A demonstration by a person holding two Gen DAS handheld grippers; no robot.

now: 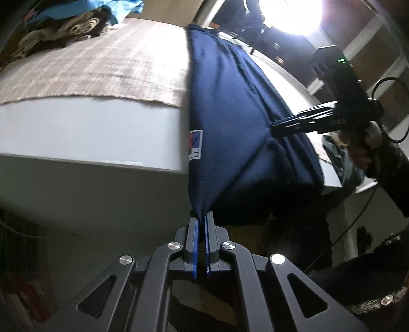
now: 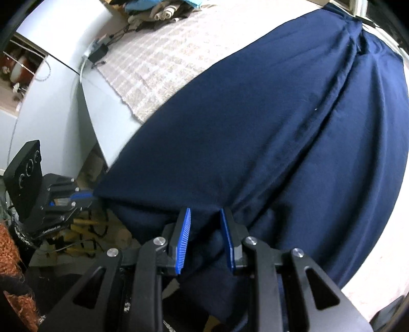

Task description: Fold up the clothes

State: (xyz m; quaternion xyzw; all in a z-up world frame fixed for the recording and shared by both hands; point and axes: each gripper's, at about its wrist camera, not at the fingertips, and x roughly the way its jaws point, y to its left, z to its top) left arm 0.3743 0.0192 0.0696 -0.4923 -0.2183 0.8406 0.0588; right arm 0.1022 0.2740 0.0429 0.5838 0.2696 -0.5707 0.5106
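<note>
A navy blue garment (image 1: 230, 102) with a small red, white and blue label (image 1: 195, 145) lies across the table and hangs over its near edge. My left gripper (image 1: 202, 214) is shut on a lower corner of it, the cloth pinched between the blue pads. In the right wrist view the same garment (image 2: 281, 115) fills the frame, and my right gripper (image 2: 204, 212) grips a thick fold of its near hem, jaws a little apart around the cloth. The left wrist view shows the right gripper (image 1: 274, 126) at the garment's right edge. The left gripper (image 2: 88, 196) holds the other corner.
A beige checked cloth (image 1: 102, 63) covers the white table (image 1: 89, 132). A pile of clothes (image 1: 64, 23) sits at the far corner, and a charger with cables (image 2: 98, 53) lies near the left edge. A bright lamp (image 1: 288, 15) glares behind. A person's hand (image 1: 363, 150) holds the right gripper.
</note>
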